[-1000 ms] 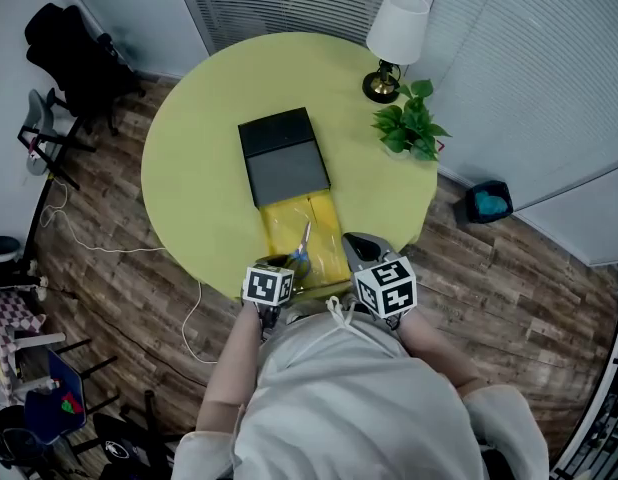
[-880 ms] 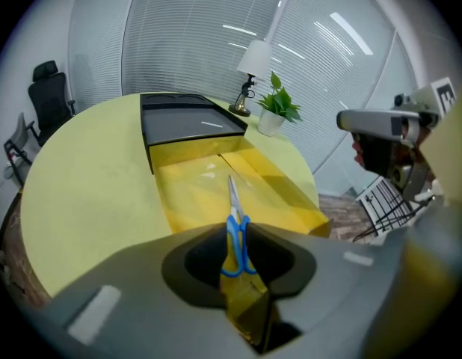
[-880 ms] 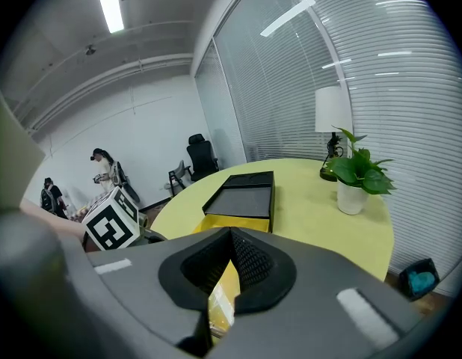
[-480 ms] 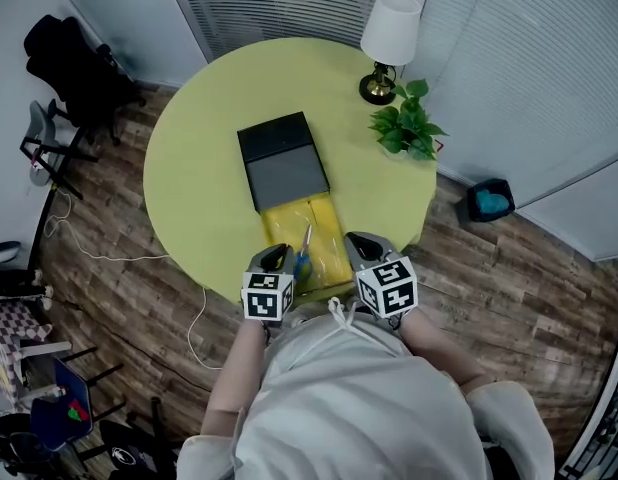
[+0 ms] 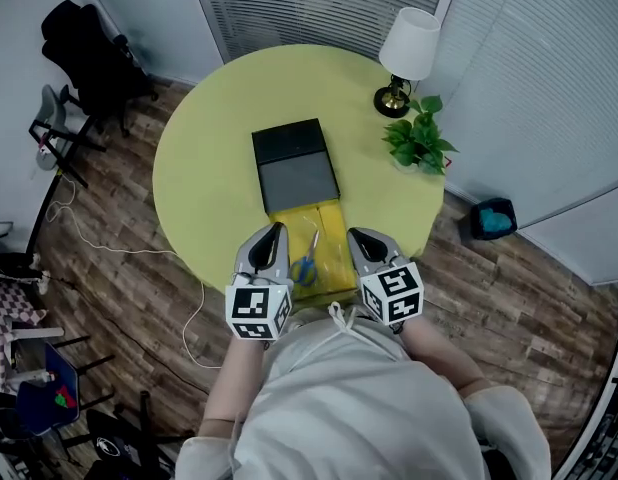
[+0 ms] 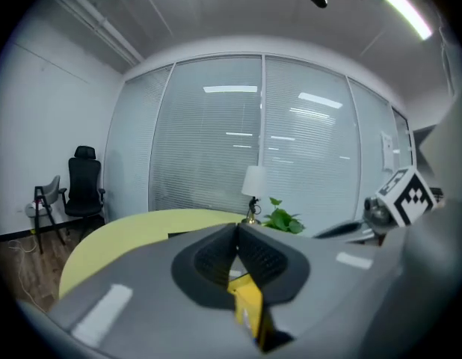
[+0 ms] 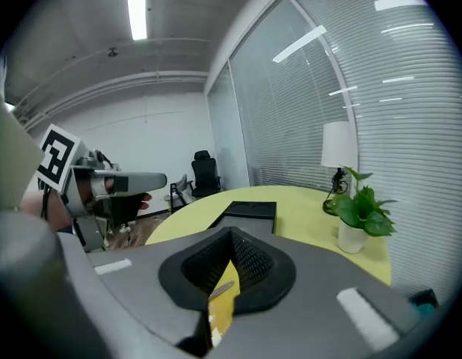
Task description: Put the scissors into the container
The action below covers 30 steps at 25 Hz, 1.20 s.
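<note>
Currently left gripper (image 5: 278, 230) and right gripper (image 5: 355, 234) jaws are seen closed, empty. Scissors (image 5: 306, 260) on yellow sheet (image 5: 334, 246) are largely masked in gripper views.

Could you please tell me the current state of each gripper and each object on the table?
Left gripper: shut, empty.
Right gripper: shut, empty.
Tray: slid out from the box, open on top.
Scissors: blades closed, lying flat in the tray.
Lamp: upright; lit or not, cannot tell.
Plant: upright.
</note>
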Available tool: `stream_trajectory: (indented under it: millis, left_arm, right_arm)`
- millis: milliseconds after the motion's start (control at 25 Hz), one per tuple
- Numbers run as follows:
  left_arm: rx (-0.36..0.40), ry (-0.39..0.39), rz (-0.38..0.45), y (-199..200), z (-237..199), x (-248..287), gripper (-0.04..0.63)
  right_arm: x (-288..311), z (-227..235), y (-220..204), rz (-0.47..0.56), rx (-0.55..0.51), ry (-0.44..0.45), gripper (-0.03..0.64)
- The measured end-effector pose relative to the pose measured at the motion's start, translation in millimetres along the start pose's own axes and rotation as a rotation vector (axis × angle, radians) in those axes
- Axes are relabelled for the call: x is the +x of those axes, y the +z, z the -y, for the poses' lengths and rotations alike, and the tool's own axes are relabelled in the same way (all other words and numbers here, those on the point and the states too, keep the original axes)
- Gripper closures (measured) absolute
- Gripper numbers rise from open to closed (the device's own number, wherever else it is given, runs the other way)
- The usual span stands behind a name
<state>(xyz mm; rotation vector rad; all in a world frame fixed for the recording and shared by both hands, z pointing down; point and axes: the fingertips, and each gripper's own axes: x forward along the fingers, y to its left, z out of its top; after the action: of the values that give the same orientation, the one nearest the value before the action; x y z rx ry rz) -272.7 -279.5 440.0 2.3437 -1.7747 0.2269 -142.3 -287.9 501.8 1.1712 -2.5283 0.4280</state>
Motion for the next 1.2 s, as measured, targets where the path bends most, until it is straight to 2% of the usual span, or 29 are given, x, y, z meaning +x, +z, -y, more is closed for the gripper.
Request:
stream_trajectory:
  millis: [200,320,720,1200]
  left_arm:
    - [0.022,-0.008,0.068,26,7,-14,0.588]
    - [0.043,-0.01,0.049,22,7,-15,0.588]
    - [0.022,0.021,0.009,10,0,-16,0.588]
    - [0.018,0.002,-0.019,1,6,-14,0.588]
  right_arm:
    - [0,-16,20,0.058,-0.051,0.053,0.617]
    - [0,-22,25,0.071,-0.061,0.072,0.617]
    - [4,-31,19,0.039,-0.077,0.114,0.618]
    - [7,-35,15,0.018,-0.087,0.133,0.617]
